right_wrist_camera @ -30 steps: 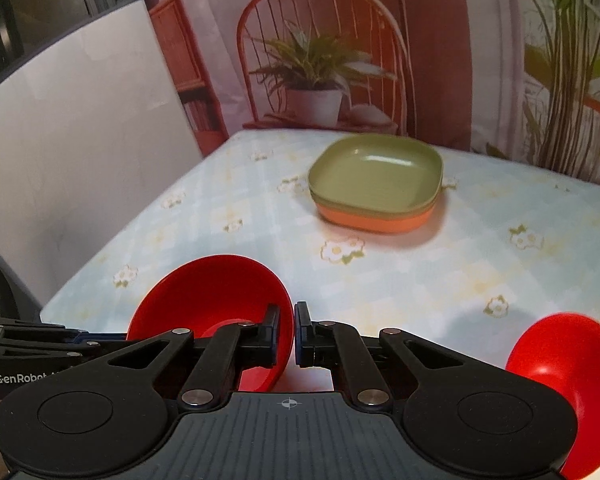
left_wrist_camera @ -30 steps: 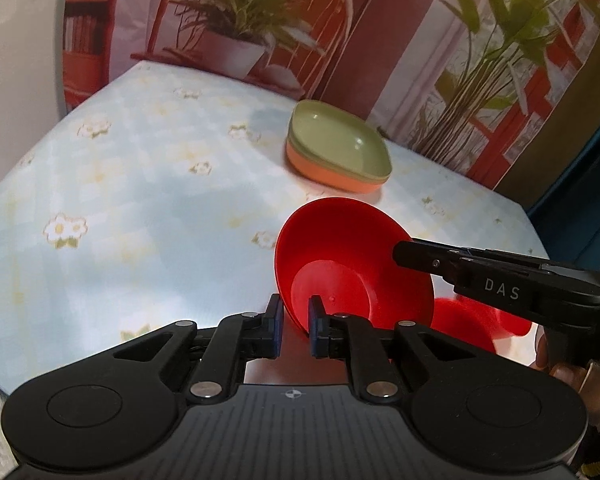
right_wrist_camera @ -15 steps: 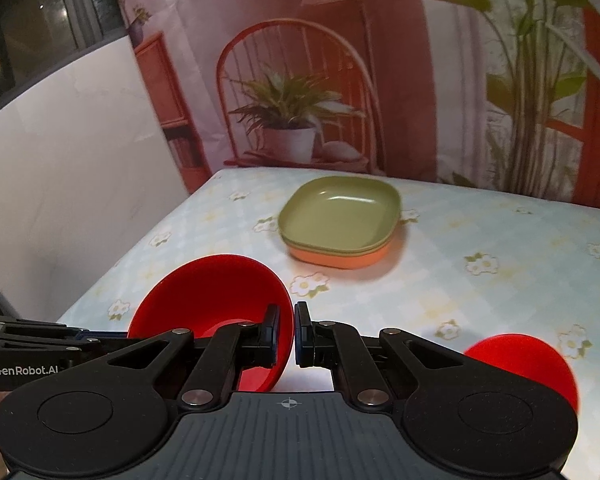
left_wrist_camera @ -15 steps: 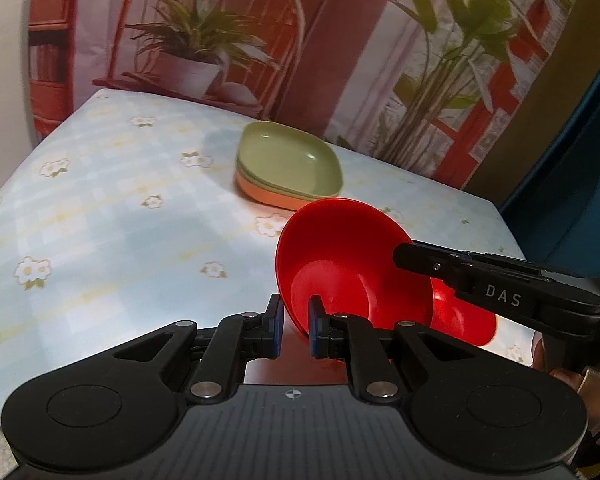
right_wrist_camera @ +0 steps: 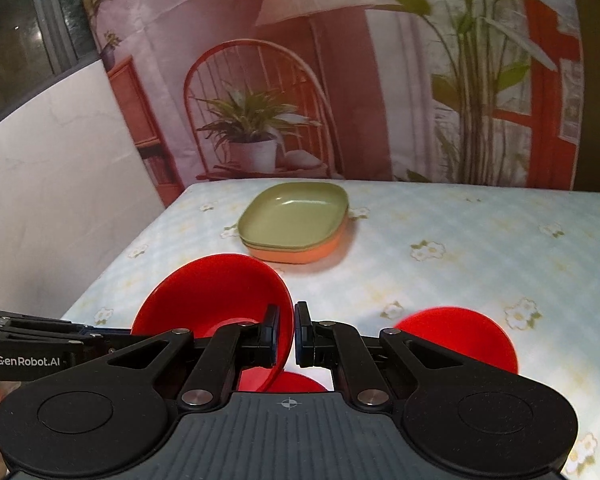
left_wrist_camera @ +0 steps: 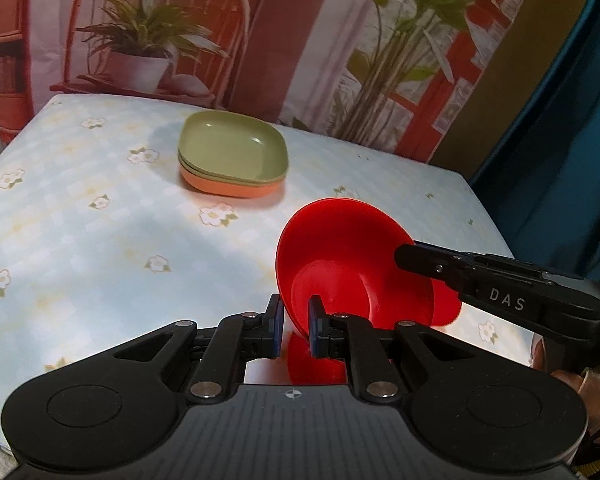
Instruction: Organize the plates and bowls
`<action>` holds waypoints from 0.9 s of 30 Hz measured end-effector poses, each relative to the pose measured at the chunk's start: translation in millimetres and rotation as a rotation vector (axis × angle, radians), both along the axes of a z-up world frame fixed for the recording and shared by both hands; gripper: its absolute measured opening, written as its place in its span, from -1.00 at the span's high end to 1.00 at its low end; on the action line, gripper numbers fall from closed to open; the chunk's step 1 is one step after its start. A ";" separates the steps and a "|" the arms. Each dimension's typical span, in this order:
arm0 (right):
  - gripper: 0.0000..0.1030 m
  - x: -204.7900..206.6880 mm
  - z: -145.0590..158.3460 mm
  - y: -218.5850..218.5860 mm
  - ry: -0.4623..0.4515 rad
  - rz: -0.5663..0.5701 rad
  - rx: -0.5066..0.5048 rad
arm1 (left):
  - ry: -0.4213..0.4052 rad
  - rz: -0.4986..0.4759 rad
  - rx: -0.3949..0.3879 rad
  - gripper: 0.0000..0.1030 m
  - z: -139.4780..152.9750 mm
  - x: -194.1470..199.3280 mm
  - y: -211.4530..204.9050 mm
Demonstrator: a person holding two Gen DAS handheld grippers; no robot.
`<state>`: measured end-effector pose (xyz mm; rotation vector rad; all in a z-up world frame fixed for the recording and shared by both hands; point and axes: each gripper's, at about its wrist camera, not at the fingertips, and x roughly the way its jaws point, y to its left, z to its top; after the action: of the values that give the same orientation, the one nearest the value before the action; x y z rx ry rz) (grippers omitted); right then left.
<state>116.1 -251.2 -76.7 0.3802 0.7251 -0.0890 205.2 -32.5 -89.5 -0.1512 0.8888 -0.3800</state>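
A red bowl (left_wrist_camera: 352,264) hangs tilted above the table, gripped from two sides. My left gripper (left_wrist_camera: 293,320) is shut on its near rim. My right gripper (left_wrist_camera: 404,256) reaches in from the right and pinches the opposite rim. In the right wrist view the same red bowl (right_wrist_camera: 215,296) has its rim between the shut right gripper (right_wrist_camera: 287,328), with the left gripper (right_wrist_camera: 99,336) entering from the left. A second red bowl (right_wrist_camera: 456,340) rests on the table just right of it, and its edge (left_wrist_camera: 446,304) shows behind the held one. A stack of green plates on an orange plate (left_wrist_camera: 231,156) (right_wrist_camera: 295,220) lies farther back.
The table wears a pale blue flowered cloth (left_wrist_camera: 79,240) (right_wrist_camera: 460,216). A printed backdrop with a chair and plants (right_wrist_camera: 259,120) hangs behind its far edge. A white wall (right_wrist_camera: 39,200) runs along the left side. A person's hand (left_wrist_camera: 580,384) holds the right gripper.
Both grippers have carried the held red bowl up and across the table toward the second red bowl, which now sits much closer to it. The plate stack has not moved on the table.
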 end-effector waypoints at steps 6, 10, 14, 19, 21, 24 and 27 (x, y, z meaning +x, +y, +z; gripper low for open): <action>0.86 -19.4 -3.7 -6.5 0.009 -0.020 -0.001 | 0.026 -0.028 -0.001 0.73 -5.6 -1.8 -10.4; 0.86 -32.4 -8.4 -11.6 0.023 -0.035 0.002 | 0.050 -0.053 -0.003 0.73 -10.8 -2.5 -17.2; 0.86 -40.8 -14.8 -16.1 0.034 -0.055 0.017 | 0.066 -0.074 0.013 0.73 -15.8 -4.3 -22.3; 0.85 -47.9 -26.2 -13.7 0.060 -0.053 0.026 | 0.092 -0.068 0.019 0.73 -23.0 -3.7 -20.9; 0.85 -48.1 -30.6 -11.8 0.071 -0.046 0.025 | 0.099 -0.065 0.024 0.73 -25.1 -4.3 -20.1; 0.85 -47.0 -34.2 -8.5 0.081 -0.038 0.025 | 0.108 -0.058 0.028 0.73 -28.1 -3.6 -18.9; 0.85 -44.9 -36.2 -5.8 0.088 -0.031 0.019 | 0.108 -0.057 0.037 0.73 -29.6 -3.3 -19.2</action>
<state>71.2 -257.0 -112.9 0.4079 0.8071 -0.1286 201.9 -51.6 -119.1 -0.1127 1.0076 -0.4112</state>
